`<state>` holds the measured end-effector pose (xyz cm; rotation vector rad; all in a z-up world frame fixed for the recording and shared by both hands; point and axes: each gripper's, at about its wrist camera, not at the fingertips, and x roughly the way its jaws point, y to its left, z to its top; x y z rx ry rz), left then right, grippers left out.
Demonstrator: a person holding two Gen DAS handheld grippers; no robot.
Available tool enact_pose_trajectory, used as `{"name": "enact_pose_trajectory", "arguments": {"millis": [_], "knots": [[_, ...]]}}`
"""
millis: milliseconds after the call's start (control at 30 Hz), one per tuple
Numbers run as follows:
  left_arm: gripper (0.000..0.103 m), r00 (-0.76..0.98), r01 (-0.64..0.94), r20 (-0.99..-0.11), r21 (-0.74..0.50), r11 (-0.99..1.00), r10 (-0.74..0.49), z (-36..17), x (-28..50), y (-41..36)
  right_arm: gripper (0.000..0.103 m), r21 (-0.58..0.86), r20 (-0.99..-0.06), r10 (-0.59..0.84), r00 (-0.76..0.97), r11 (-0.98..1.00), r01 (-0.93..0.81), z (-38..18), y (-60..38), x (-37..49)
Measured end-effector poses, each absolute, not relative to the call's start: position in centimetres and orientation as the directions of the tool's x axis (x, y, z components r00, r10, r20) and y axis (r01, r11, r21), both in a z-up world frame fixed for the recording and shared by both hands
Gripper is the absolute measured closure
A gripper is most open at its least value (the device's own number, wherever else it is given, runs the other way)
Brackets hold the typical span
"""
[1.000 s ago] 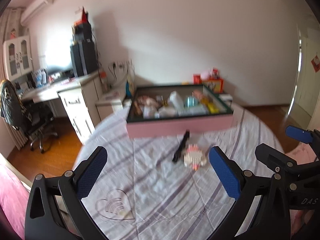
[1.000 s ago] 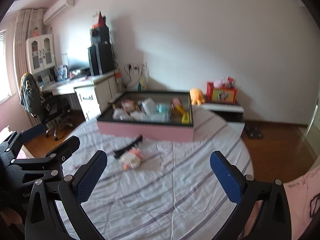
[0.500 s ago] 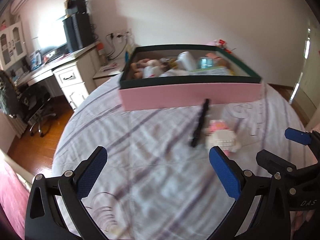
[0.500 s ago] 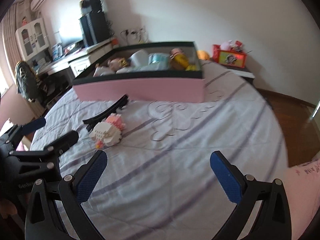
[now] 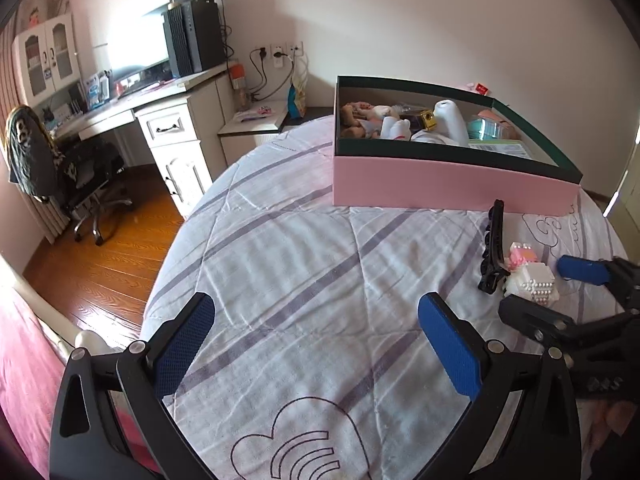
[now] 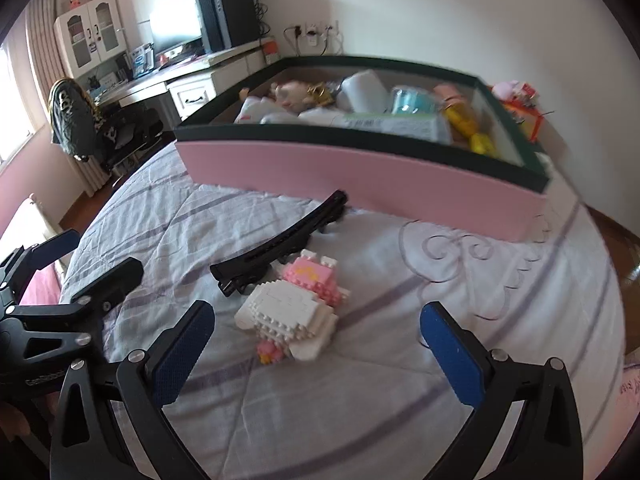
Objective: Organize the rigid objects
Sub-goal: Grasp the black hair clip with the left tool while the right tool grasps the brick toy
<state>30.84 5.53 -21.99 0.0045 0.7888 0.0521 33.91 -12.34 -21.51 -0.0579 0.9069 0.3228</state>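
Both the left gripper and right gripper hover spread wide and empty over the open bedspread, the block figure touching the black clip just before the pink box.

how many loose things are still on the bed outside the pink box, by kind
black hair clip: 1
pink and white brick-built toy: 1
total: 2, both lying on the bed cover in front of the pink box
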Motion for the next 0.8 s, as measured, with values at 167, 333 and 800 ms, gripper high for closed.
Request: {"name": "enact_pose_trajectory", "arguments": {"millis": [167,333,800], "knots": [[0.0,0.703,0.017,-0.711,0.006,1.0,-0.007,-22.0,30.9,4.2,0.025,0.104,-0.771,0.279,0.572,0.942,-0.32,-21.8,-13.1,33.8],[0.0,0.691,0.079,-0.722,0.02,0.997,-0.04,-22.0,31.5,1.8,0.052,0.128,-0.755,0.317,0.574,0.93,-0.345,-21.6,-14.3,33.5],[0.058,0.622,0.264,-0.778,0.102,0.959,-0.088,-23.1,36.8,-6.5,0.051,0.111,-0.742,0.214,0.636,0.974,-0.198,-21.3,-20.8,33.2]]}}
